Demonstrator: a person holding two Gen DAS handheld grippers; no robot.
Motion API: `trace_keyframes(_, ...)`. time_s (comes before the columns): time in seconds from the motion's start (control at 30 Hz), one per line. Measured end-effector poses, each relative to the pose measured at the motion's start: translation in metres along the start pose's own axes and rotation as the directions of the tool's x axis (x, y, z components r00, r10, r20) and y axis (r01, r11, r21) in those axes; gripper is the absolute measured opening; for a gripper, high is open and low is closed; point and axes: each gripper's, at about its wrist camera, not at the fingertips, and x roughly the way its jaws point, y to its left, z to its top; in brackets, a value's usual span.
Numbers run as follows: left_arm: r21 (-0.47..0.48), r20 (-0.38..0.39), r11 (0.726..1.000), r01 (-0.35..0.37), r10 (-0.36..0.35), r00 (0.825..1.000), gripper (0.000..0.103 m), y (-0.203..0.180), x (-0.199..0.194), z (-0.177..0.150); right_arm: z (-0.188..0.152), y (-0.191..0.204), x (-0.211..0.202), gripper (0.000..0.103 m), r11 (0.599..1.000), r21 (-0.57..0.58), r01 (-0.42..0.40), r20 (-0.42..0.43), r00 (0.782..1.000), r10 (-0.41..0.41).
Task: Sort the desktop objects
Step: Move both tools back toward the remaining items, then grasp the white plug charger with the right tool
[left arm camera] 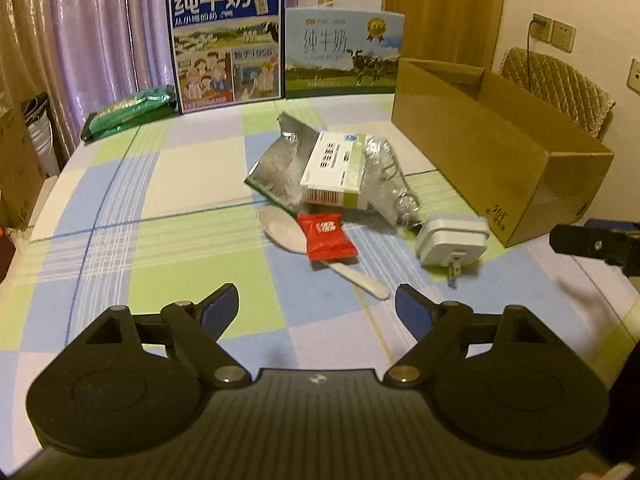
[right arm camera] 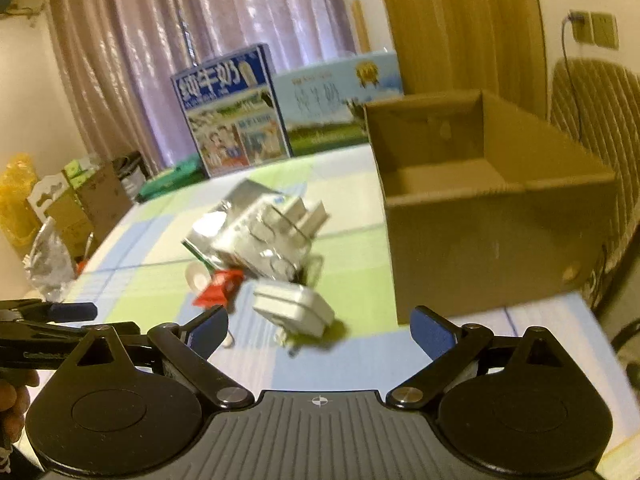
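A small pile lies mid-table: a white-and-green medicine box [left arm camera: 334, 170] on a silver foil pouch [left arm camera: 278, 160], clear crinkled plastic [left arm camera: 390, 184], a white plastic spoon [left arm camera: 288, 234], a red candy packet [left arm camera: 330, 236] and a white plug adapter [left arm camera: 452, 240]. My left gripper [left arm camera: 316, 304] hovers open just in front of the spoon's handle, holding nothing. In the right wrist view my right gripper [right arm camera: 320, 330] is open and empty, with the white plug adapter [right arm camera: 294, 312] just ahead of its fingers and the red packet [right arm camera: 218, 288] to the left.
An open brown cardboard box [left arm camera: 496, 160] [right arm camera: 492, 236] stands at the table's right. Two milk cartons [left arm camera: 226, 42] and a green packet [left arm camera: 130, 114] sit along the far edge. The right gripper's tip [left arm camera: 592, 242] pokes in from the right; the left gripper's tip [right arm camera: 72, 312] appears at left.
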Motion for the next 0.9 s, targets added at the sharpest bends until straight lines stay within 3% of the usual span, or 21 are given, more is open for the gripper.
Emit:
trace_keyframes(0.47, -0.033, -0.032, 0.999, -0.004, 0.003, 0.999, 0.083, 0.017, 0.032, 0.004, -0.014, 0.017, 0.053, 0.095, 0.998, -0.053, -0.036, -0.058, 0.998, 0.033)
trace_keyframes(0.77, -0.050, -0.048, 0.999, -0.005, 0.002, 0.999, 0.083, 0.022, 0.052, 0.013, -0.009, 0.025, 0.083, 0.094, 0.999, -0.024, -0.034, -0.069, 0.997, 0.032)
trace_keyframes(0.9, -0.039, -0.045, 0.999, 0.001, -0.003, 0.999, 0.083, 0.019, 0.059, 0.018, -0.008, 0.026, 0.093, 0.087, 1.000, -0.019, -0.020, -0.076, 0.997, 0.019)
